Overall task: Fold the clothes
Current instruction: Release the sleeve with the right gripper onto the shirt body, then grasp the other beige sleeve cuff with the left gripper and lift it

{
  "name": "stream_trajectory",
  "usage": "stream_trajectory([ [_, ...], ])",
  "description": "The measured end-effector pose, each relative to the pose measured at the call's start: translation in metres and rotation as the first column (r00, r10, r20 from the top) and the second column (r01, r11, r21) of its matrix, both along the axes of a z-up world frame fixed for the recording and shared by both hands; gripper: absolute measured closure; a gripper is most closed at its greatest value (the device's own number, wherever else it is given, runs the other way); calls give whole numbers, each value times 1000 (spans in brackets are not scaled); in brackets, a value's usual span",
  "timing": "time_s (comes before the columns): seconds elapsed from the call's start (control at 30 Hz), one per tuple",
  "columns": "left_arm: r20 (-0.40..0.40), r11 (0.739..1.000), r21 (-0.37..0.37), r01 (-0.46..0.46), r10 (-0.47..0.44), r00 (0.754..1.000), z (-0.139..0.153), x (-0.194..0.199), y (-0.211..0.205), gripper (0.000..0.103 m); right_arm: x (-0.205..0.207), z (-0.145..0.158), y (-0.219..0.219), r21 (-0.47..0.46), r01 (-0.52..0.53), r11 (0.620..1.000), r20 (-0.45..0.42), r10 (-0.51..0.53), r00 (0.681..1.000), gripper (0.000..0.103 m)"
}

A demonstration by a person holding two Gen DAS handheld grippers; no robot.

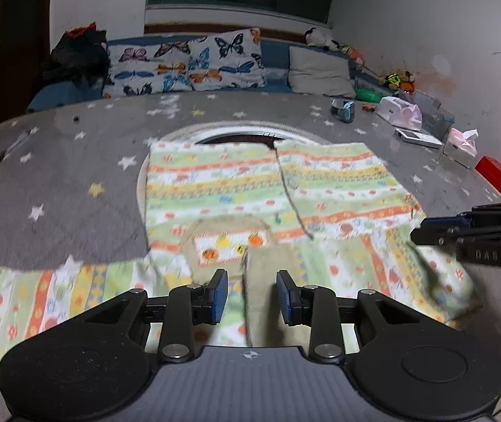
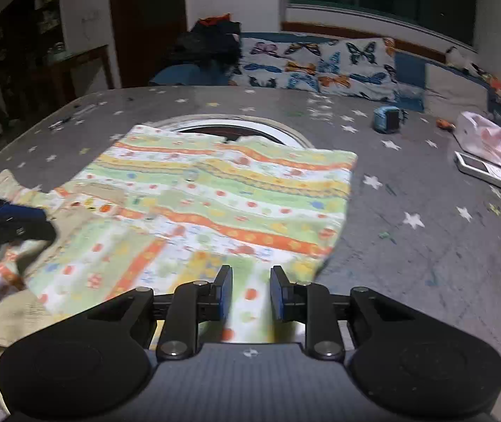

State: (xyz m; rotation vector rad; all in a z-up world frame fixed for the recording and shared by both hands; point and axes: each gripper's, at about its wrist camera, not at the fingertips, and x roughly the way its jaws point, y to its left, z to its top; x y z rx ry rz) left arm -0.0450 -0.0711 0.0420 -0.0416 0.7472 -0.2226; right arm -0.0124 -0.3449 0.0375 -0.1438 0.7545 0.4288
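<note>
A child's top [image 1: 233,183] [image 2: 215,193] with green, orange and yellow patterned stripes lies on the grey star-print cover [image 1: 57,183]. Its far part is spread flat and its near part is bunched and lifted. My left gripper [image 1: 252,292] is shut on the beige collar band [image 1: 264,274], which rises between its blue pads. My right gripper [image 2: 250,292] is shut on a near edge of the patterned cloth, which fills the gap between its pads. Each gripper shows in the other's view: the right gripper [image 1: 422,230] at the right edge, the left gripper [image 2: 45,223] at the left edge.
A white-rimmed round opening [image 1: 243,132] shows under the top's far edge. Butterfly pillows [image 1: 187,63] and a grey pillow [image 1: 320,70] line the back. A red box [image 1: 496,176], tissue box [image 1: 461,144], white device [image 2: 489,172] and small blue object [image 2: 387,119] sit right; pens [image 1: 4,154] left.
</note>
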Motion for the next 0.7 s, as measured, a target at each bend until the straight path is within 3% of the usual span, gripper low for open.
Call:
stream_trajectory([
  [0.23,-21,999,44,0,1,1000,-12,15,-5,68,-11,9,35,15,-115,993,16,115,993,76],
  [0.7,-7,993,-37,-108,108,994,5,-8,40,69,-46,2,96,-26,-320,947,4,320,947,76],
])
